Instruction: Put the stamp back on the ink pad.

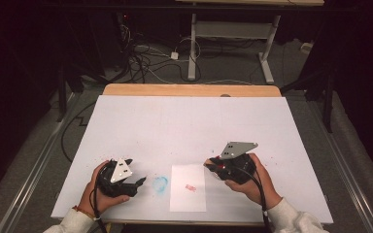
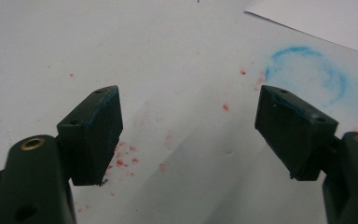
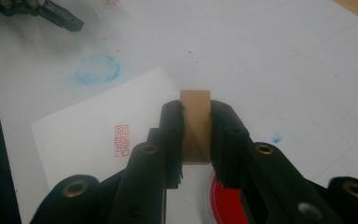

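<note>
A white sheet of paper [image 1: 188, 194] lies near the table's front edge and bears a small red stamp mark [image 1: 190, 188]. My right gripper [image 1: 209, 164] hovers at the sheet's upper right corner. In the right gripper view, the right gripper [image 3: 196, 135] is shut on a brown wooden stamp block [image 3: 195, 100], with a red ink pad [image 3: 223, 203] just beneath it and the red stamp mark [image 3: 121, 140] to the left. My left gripper [image 1: 141, 183] rests left of the sheet. Its jaws stand wide apart with nothing between them [image 2: 189, 100], close above the table.
A blue ring stain [image 1: 161, 184] marks the white table cover [image 1: 189, 121] between the left gripper and the sheet. Red ink specks [image 2: 121, 161] dot the cover. The far wooden table edge [image 1: 192, 90] is bare. Cables and a desk frame [image 1: 193, 43] stand beyond.
</note>
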Demonstrator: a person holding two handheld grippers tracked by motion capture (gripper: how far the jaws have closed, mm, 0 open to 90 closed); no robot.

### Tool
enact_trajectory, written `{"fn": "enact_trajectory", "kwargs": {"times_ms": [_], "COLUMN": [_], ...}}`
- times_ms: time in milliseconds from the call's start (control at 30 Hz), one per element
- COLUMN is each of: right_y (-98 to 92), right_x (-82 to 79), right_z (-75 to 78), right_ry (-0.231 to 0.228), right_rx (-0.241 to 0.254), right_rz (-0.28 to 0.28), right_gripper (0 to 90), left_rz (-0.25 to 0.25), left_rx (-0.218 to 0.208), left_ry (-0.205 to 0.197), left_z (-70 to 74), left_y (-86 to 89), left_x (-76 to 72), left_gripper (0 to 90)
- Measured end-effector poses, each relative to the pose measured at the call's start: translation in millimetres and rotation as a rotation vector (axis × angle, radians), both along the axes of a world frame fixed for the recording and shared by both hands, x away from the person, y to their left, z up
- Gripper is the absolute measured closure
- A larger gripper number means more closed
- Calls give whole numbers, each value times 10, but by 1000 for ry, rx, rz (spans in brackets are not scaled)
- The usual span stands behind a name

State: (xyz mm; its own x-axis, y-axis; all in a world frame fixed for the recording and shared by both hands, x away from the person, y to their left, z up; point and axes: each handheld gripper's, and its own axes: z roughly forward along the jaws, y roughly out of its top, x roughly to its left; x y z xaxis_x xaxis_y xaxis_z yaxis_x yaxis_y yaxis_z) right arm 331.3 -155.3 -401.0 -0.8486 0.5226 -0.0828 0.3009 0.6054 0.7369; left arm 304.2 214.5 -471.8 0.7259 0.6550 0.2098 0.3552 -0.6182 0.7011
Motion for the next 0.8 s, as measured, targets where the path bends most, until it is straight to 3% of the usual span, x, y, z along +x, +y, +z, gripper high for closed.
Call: {"fn": "enact_trajectory", "kwargs": {"times_ms": [400, 467, 800], "right_y": [-123, -148, -216], "right_x": [85, 96, 161], "right_z": [53, 46, -14], "right_ry": [-14, -10, -8], "right_rx": [1, -1, -28], "right_rz": [-49, -58, -102], "right_gripper": [757, 757, 757], "left_rz": [4, -4, -10], "left_rx": [4, 13, 25], "left_ry": [5, -10, -15], "left_z": [-15, -5, 4], "left_y": [5, -10, -38], "left_x": [-18, -15, -37], "left_gripper": [225, 225, 225]}}
